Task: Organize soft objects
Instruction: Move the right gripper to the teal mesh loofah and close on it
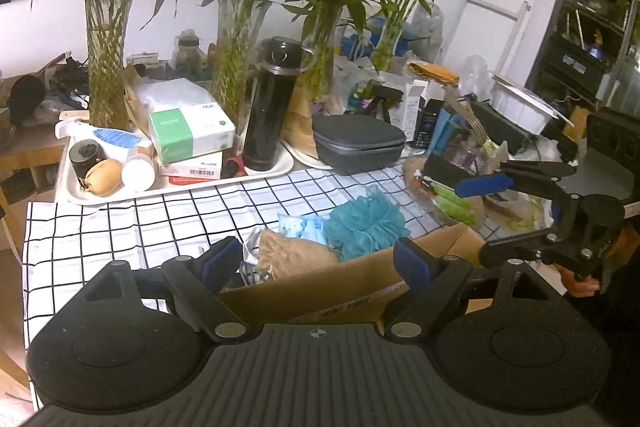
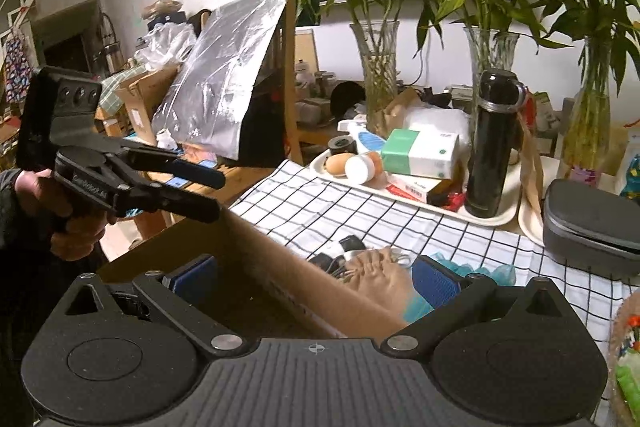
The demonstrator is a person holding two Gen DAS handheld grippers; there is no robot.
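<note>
A cardboard box (image 1: 320, 291) stands on the checked cloth just in front of both grippers; its rim also shows in the right wrist view (image 2: 280, 267). Behind it lie a teal bath pouf (image 1: 364, 223), a tan drawstring pouch (image 1: 296, 255) and a pale blue packet (image 1: 298, 225). The pouch (image 2: 380, 275) and a bit of the pouf (image 2: 496, 273) show in the right wrist view. My left gripper (image 1: 320, 259) is open and empty above the box's near wall. My right gripper (image 2: 316, 279) is open and empty over the box. Each gripper shows in the other's view, the right one (image 1: 500, 183) and the left one (image 2: 200, 191).
A white tray (image 1: 192, 187) holds a black flask (image 1: 272, 107), tissue boxes, jars and a tan pouch. A grey hard case (image 1: 356, 143) sits behind the pouf. Glass vases with bamboo (image 1: 108, 59) line the back. Bagged clutter (image 1: 460, 195) lies at the right.
</note>
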